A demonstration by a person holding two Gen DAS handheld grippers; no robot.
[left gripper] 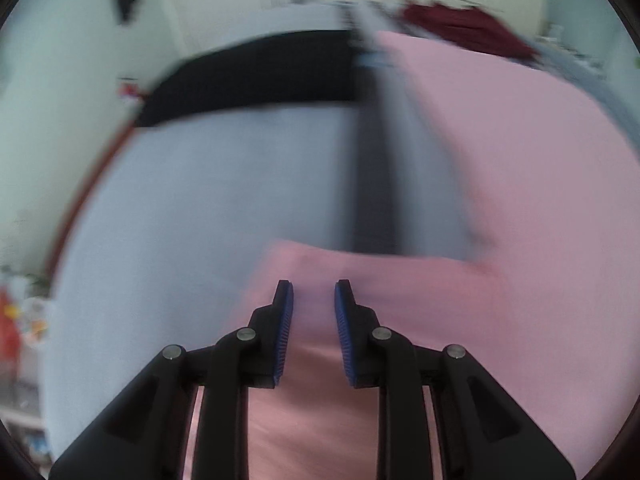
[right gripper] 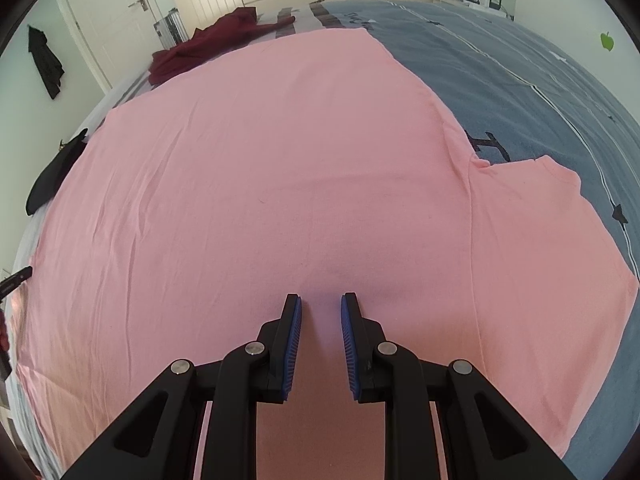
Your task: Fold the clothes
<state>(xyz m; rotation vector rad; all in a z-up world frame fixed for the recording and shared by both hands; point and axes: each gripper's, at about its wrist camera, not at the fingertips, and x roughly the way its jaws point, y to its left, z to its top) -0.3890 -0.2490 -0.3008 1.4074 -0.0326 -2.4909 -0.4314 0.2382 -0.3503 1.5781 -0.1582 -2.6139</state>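
A pink T-shirt (right gripper: pixel 300 160) lies spread flat on the bed, with one short sleeve (right gripper: pixel 540 220) stretched out to the right. My right gripper (right gripper: pixel 320 300) hovers over the shirt's near part, its blue pads apart with nothing between them. The left wrist view is blurred by motion. There my left gripper (left gripper: pixel 314 286) stands over the other pink sleeve (left gripper: pixel 320 268), its jaws likewise apart and empty, while the body of the pink T-shirt (left gripper: pixel 520 160) fills the right side.
The blue-grey bedspread (right gripper: pixel 500 60) runs off to the right. A dark red garment (right gripper: pixel 212 40) lies crumpled at the far end, and a black garment (right gripper: pixel 52 176) lies by the left edge. In the left view a black cloth (left gripper: pixel 248 76) crosses the pale sheet (left gripper: pixel 200 200).
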